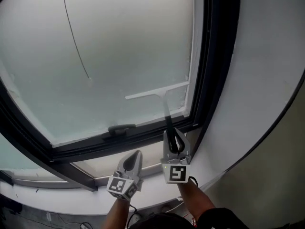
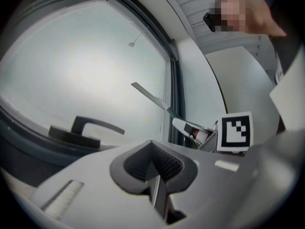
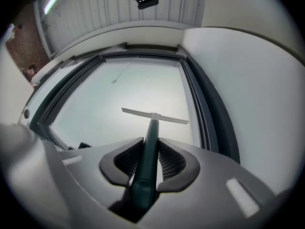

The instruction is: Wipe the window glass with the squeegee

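Observation:
The squeegee (image 1: 159, 92) has a dark handle and a pale blade lying across the lower right of the frosted window glass (image 1: 119, 51). My right gripper (image 1: 175, 146) is shut on the squeegee's handle (image 3: 148, 147), below the blade (image 3: 155, 115). My left gripper (image 1: 132, 163) is shut and holds nothing; it hangs below the window's black handle (image 1: 120, 128), left of the right gripper. In the left gripper view the squeegee (image 2: 151, 97) leans on the glass (image 2: 81, 66), with the right gripper (image 2: 190, 128) beneath it.
A dark window frame (image 1: 212, 70) runs down the right side of the pane, with a white wall (image 1: 267, 80) beyond it. A thin cord (image 1: 75, 37) hangs behind the glass. A lower sill (image 1: 62, 199) lies under the grippers.

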The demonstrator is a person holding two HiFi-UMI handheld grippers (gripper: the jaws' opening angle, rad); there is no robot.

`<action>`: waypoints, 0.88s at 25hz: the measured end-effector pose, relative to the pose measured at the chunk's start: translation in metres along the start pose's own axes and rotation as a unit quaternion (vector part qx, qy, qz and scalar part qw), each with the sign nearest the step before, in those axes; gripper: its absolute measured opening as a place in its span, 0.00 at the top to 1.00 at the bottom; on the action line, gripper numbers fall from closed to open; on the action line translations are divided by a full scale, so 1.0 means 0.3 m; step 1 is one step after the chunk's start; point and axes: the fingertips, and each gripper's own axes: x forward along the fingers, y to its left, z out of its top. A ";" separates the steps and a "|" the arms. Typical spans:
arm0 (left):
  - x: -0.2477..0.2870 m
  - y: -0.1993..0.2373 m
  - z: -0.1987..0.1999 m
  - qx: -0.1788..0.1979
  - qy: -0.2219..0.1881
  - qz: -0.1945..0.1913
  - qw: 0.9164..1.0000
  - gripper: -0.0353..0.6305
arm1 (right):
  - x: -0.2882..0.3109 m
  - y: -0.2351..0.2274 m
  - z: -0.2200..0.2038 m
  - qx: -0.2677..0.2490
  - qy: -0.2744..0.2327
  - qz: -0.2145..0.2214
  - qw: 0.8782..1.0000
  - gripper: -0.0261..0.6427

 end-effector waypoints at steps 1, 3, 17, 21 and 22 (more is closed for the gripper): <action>0.002 0.011 0.037 0.007 -0.009 -0.005 1.000 0.95 | 0.040 0.002 0.058 -0.005 -0.017 -0.001 1.000 0.82; 0.015 0.038 0.113 0.026 -0.027 -0.018 0.999 0.95 | 0.133 0.003 0.184 -0.011 -0.052 -0.005 0.999 0.82; 0.039 0.171 0.510 0.063 -0.128 -0.033 0.989 0.95 | 0.591 0.039 0.877 -0.032 -0.217 -0.013 0.976 0.82; 0.044 0.175 0.520 0.072 -0.132 -0.040 0.988 0.95 | 0.640 0.063 0.898 -0.023 -0.210 -0.021 0.977 0.82; 0.045 0.173 0.516 0.075 -0.134 -0.046 0.987 0.95 | 0.653 0.068 0.894 -0.031 -0.205 -0.023 0.978 0.82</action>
